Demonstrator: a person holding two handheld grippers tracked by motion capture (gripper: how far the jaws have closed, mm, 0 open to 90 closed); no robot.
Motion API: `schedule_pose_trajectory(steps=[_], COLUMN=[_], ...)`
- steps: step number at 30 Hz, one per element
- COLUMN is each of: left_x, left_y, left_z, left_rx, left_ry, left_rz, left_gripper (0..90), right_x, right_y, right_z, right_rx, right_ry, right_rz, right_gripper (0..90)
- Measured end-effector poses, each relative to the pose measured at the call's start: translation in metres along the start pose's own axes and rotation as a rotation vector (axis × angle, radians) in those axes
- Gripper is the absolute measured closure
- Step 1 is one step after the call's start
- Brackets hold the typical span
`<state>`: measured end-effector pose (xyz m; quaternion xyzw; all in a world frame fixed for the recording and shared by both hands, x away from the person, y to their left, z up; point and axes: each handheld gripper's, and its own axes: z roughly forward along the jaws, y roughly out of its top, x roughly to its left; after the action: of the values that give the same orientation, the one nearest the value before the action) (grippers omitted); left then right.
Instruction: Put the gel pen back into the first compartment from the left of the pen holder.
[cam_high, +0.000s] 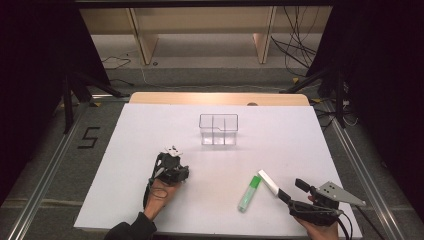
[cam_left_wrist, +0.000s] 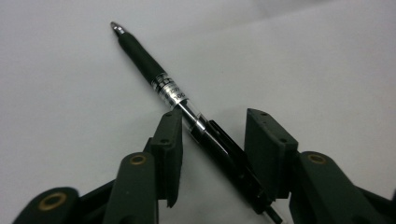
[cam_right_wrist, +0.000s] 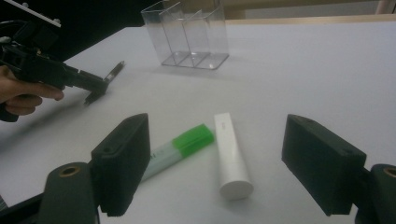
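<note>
A black pen (cam_left_wrist: 154, 77) lies flat on the white table, its tip pointing away. My left gripper (cam_left_wrist: 213, 116) is open and lowered over it, one jaw on each side of the pen's clip end. In the high view the left gripper (cam_high: 172, 172) points down at the near left of the table. My right gripper (cam_right_wrist: 217, 123) is open, its jaws wide apart just short of a white stick (cam_right_wrist: 231, 156) and a green highlighter (cam_right_wrist: 187, 142) that lie side by side. The right gripper (cam_high: 292, 190) sits beside the white stick (cam_high: 268, 182) and the highlighter (cam_high: 250, 194).
A clear plastic container (cam_high: 218, 129) with dividers stands upright at the middle of the white table (cam_high: 150, 125), beyond both grippers. From the right gripper view the container (cam_right_wrist: 191, 35) is far ahead, with the left gripper (cam_right_wrist: 93, 88) and its hand at the left.
</note>
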<state>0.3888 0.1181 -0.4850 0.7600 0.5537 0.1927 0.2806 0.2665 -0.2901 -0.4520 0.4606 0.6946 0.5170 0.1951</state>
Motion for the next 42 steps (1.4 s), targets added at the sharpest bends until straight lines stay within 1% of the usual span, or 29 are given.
schedule_pose_trajectory(steps=[6,7,11,13,17,19,20,23,27,28,29,30,31,33,35,36,39,42], left_x=[-0.001,-0.001,0.001,0.002,0.007,0.008,0.009,0.014,0.017,0.018,0.017,0.018,0.019,0.022,0.022,0.022,0.021,0.022], left_y=[-0.001,-0.001,-0.001,0.000,0.001,0.002,0.002,0.004,0.005,0.006,0.009,0.010,0.010,0.008,0.008,0.009,0.011,0.011], left_z=[-0.002,-0.002,-0.001,-0.001,-0.001,-0.001,-0.001,0.000,0.000,-0.003,-0.006,-0.007,-0.006,-0.002,-0.002,-0.003,-0.007,-0.008], left_rx=[0.000,-0.001,0.001,0.005,0.013,0.009,0.016,0.022,0.020,-0.001,0.001,-0.007,-0.007,0.017,0.018,0.005,-0.003,0.001], left_ry=[-0.013,-0.013,-0.030,-0.036,-0.070,-0.079,-0.089,-0.121,-0.146,-0.178,-0.165,-0.151,-0.154,-0.157,-0.160,-0.161,-0.168,-0.176], left_rz=[0.021,0.026,0.022,0.033,0.044,0.045,0.050,0.041,0.040,0.015,0.031,0.042,0.037,0.031,0.029,0.031,0.036,0.038], left_gripper=[74.5,75.0,75.5,75.7,75.9,76.0,76.0,76.2,76.5,77.3,80.6,80.7,80.6,80.6,80.5,80.5,80.6,80.7], right_x=[-0.001,-0.001,-0.001,-0.001,-0.001,-0.001,-0.001,-0.001,-0.001,-0.001,-0.001,-0.001,-0.001,-0.001,-0.001,-0.001,-0.001,-0.001], right_y=[0.000,0.000,0.000,0.000,0.000,0.000,0.000,0.000,0.000,0.000,0.000,0.000,0.000,-0.001,0.000,0.000,0.000,0.000], right_z=[-0.001,-0.001,-0.001,-0.001,0.000,0.000,0.000,0.000,0.000,0.000,0.000,0.000,0.000,0.000,0.000,0.000,0.000,0.000], right_rx=[-0.001,0.000,0.000,0.001,0.004,0.002,0.002,0.002,0.002,0.002,0.002,0.002,0.002,0.002,0.002,0.002,0.003,0.003], right_ry=[-0.002,-0.003,-0.002,-0.002,-0.001,0.000,0.000,0.000,0.001,0.001,0.001,0.001,0.001,0.001,0.002,0.002,0.002,0.002], right_rz=[-0.001,0.000,-0.002,-0.002,-0.002,-0.001,0.000,0.000,0.000,0.000,0.001,0.001,0.000,0.000,0.000,0.000,0.001,0.001], right_gripper=[24.5,24.5,24.7,24.8,24.9,25.0,25.0,25.1,25.2,25.2,25.2,25.2,25.2,25.2,25.2,25.2,25.2,25.3])
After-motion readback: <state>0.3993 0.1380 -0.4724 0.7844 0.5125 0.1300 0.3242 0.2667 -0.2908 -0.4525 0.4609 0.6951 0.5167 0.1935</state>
